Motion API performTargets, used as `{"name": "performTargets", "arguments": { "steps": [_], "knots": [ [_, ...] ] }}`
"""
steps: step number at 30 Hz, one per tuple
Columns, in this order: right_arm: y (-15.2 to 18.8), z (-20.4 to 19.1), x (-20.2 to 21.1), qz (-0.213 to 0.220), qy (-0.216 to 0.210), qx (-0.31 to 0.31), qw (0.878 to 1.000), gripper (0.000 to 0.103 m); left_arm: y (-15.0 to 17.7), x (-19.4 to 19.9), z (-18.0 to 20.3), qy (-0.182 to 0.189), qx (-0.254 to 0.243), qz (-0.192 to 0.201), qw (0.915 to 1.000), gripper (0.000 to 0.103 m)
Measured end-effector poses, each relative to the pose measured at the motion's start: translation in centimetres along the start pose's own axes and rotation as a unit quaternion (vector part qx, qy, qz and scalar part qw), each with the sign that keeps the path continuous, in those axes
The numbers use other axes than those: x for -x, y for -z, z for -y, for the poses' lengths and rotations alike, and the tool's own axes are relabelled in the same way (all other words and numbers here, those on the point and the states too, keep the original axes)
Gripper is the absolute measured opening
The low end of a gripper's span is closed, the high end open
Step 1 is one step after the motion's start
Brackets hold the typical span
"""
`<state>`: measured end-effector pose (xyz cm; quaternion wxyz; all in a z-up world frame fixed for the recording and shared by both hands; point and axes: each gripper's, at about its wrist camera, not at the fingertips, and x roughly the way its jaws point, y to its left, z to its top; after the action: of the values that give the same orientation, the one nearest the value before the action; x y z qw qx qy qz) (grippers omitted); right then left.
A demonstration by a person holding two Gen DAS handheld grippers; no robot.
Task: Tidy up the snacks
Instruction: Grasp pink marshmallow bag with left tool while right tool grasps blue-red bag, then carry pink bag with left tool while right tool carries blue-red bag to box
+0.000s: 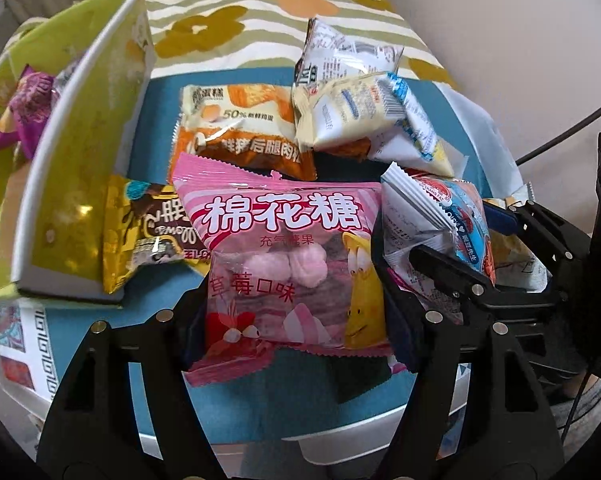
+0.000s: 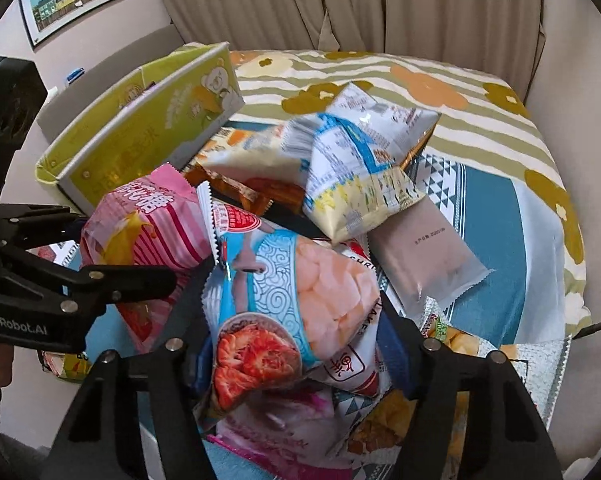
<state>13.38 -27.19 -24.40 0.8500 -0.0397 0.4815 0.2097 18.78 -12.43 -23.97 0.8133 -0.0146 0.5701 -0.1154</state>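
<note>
My left gripper [image 1: 296,312] is shut on a pink marshmallow bag [image 1: 288,264], its fingers pressing both sides; the bag also shows in the right wrist view [image 2: 148,224]. My right gripper [image 2: 296,344] is shut on a blue-and-white shrimp cracker bag [image 2: 292,300], also visible in the left wrist view [image 1: 452,216]. A green cardboard box [image 1: 80,152] stands at the left, holding a purple snack [image 1: 28,108]; the box also appears in the right wrist view [image 2: 152,128]. The left gripper shows in the right wrist view [image 2: 156,280].
Loose snacks lie on a blue cloth [image 1: 156,120]: an orange cake pack [image 1: 244,128], a gold chocolate pack [image 1: 140,232], white-and-yellow bags [image 1: 364,116] [image 2: 356,168], a brown bar [image 2: 428,256]. A striped flowered cover [image 2: 480,120] lies behind. Curtains [image 2: 340,4] hang at the back.
</note>
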Motion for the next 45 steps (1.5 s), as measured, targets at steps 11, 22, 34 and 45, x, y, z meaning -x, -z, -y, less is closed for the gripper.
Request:
{"name": "performTargets", "arguments": {
  "steps": [11, 22, 34, 45],
  "knots": [
    [-1.1, -2.7, 4.7, 0.021, -0.029, 0.016, 0.999, 0.063, 1.9, 6.4, 0.1, -0.010, 0.019, 0.047, 0.9987, 0.069],
    [-3.7, -5.9, 11.1, 0.065, -0.032, 0.055, 0.996, 0.063, 3.2, 13.9, -2.8, -0.018, 0.061, 0.115, 0.9913, 0.069],
    [-11.3, -12.0, 10.6, 0.104, -0.036, 0.057, 0.992, 0.063, -0.4, 19.2, -14.1, -0.056, 0.086, 0.158, 0.9821, 0.069],
    [-18.5, -19.3, 2.6, 0.074, -0.051, 0.004, 0.996, 0.063, -5.9, 15.0, -26.3, -0.079, 0.063, 0.101, 0.9897, 0.069]
  ]
}}
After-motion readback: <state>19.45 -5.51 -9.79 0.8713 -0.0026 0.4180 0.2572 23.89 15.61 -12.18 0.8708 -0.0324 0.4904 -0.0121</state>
